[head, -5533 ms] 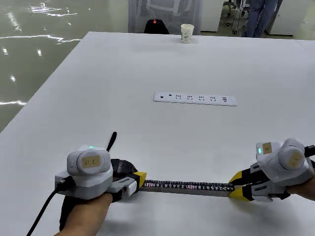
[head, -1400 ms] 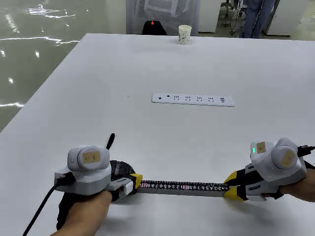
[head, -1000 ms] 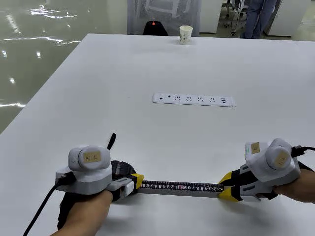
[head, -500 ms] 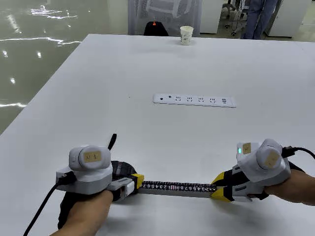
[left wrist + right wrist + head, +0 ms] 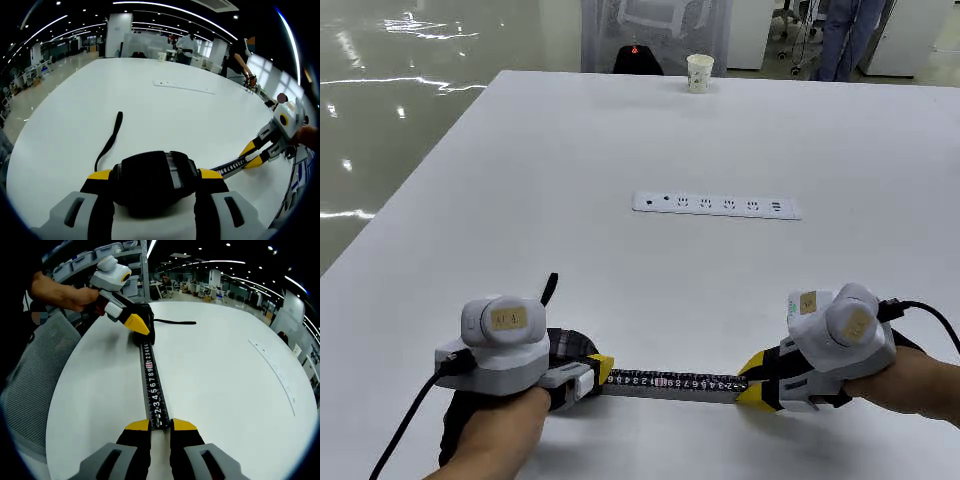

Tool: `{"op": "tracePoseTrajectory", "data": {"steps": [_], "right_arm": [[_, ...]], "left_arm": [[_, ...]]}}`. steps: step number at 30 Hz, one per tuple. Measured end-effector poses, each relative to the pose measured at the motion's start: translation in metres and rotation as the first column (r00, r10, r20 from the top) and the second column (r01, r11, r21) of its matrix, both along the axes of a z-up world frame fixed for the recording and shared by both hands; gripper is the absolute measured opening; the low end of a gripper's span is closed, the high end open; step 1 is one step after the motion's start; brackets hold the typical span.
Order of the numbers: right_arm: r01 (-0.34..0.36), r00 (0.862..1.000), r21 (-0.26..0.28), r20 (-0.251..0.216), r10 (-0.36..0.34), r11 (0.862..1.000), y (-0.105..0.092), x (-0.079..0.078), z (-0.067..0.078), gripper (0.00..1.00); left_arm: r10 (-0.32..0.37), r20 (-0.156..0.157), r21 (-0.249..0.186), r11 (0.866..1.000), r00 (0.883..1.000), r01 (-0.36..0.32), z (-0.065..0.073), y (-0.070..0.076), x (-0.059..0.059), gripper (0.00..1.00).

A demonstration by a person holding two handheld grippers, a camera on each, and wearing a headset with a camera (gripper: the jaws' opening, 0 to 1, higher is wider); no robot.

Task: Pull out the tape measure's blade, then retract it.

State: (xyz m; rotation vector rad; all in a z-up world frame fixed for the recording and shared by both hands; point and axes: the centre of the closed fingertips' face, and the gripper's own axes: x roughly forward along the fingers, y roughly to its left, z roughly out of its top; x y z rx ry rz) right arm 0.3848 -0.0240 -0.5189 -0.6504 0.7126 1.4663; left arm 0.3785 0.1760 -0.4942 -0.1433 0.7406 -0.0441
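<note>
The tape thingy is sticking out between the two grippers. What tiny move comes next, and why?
Probably slide the right gripper a little closer to the case, letting the blade roll back in. The left gripper is shut on the case, the right pinches the blade's tip, and less blade shows than a second ago, so it is likely going back in.

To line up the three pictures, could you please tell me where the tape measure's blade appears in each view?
Head view: the blade lies low centre, stretched between the left gripper and the right gripper.
Left gripper view: lower right, running from the case towards the right gripper.
Right gripper view: centre, rising from that gripper's jaws to the case.
Shared landmark: the white power strip.
</note>
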Motion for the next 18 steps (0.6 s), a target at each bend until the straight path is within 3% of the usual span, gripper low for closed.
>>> {"op": "tracePoseTrajectory", "data": {"steps": [18], "right_arm": [[-0.005, 1.0, 0.017, -0.003, 0.005, 1.0, 0.017, -0.003, 0.0, 0.1]], "left_arm": [[0.0, -0.002, -0.006, 1.0, 1.0, 0.0, 0.0, 0.0, -0.001, 0.6]]}}
